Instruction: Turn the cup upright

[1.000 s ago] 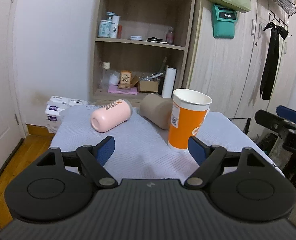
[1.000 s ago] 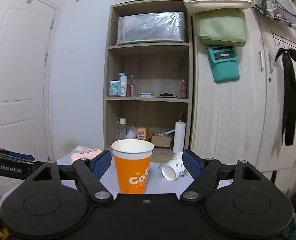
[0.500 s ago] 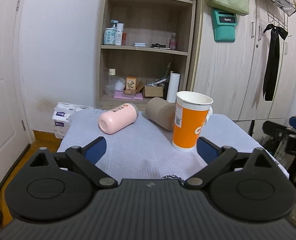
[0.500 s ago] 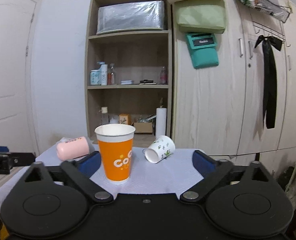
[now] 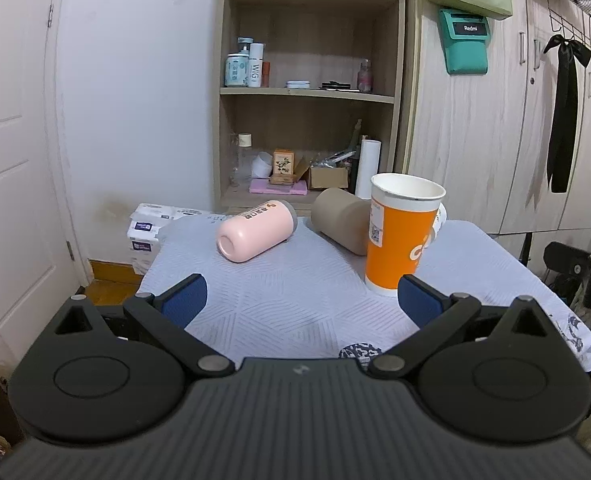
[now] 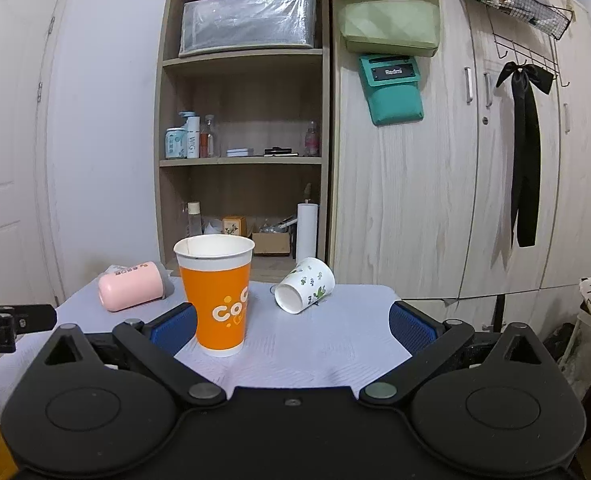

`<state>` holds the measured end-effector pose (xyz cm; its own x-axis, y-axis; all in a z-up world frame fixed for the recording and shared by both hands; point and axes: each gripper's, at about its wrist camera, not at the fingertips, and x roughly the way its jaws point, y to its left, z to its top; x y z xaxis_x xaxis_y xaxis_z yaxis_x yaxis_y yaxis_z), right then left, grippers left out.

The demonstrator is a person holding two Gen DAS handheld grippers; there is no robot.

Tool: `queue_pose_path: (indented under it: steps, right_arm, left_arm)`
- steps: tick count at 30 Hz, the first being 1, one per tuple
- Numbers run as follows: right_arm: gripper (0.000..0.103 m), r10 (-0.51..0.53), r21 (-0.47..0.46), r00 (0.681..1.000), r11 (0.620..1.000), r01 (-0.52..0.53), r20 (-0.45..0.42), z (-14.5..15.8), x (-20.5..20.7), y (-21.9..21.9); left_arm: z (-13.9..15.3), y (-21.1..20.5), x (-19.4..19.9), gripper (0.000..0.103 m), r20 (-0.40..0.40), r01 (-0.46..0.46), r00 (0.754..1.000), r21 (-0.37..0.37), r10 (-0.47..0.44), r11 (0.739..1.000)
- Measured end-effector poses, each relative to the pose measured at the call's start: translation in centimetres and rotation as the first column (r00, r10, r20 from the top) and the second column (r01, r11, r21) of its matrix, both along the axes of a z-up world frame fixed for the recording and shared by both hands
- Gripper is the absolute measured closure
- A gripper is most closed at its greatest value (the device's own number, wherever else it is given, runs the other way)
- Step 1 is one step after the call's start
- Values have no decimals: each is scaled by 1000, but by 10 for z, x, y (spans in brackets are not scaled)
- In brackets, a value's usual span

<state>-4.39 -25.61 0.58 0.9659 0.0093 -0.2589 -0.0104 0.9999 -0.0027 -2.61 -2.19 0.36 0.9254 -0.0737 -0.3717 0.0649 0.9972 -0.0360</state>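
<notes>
A desk point(image 6: 315, 344) under a pale patterned cloth stands before a wooden shelf point(image 6: 241, 120) and wardrobe point(image 6: 435, 184), with a white door point(image 5: 11, 160) at left. The orange cup point(image 6: 217, 296) stands upright on the desk; a pink cup point(image 5: 255, 230), tan cup point(image 5: 341, 224) and white cup point(image 6: 305, 290) lie on their sides. The left gripper point(image 5: 299, 300) and right gripper point(image 6: 291, 326) are both spread wide, holding nothing.
</notes>
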Motion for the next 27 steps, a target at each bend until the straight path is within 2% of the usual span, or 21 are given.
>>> queue_pose_path:
  steps: [7,19,27]
  right_arm:
    - [0,2,-12,1000,1000,-2,-6,-1,1,1]
    - [0,-14,-13,1000,1000,13,-28,-5,4,0]
    - [0,-23,-23,999,999,22,-38,-7,5,2]
  left_arm:
    - [2,-1,-4,0,-2,9,1000,2,-9,1000]
    - [-4,-6,2,0,-8,-38,999,79,39,996]
    - [-6,-3,3,0,-24,-36,999,85,38,996]
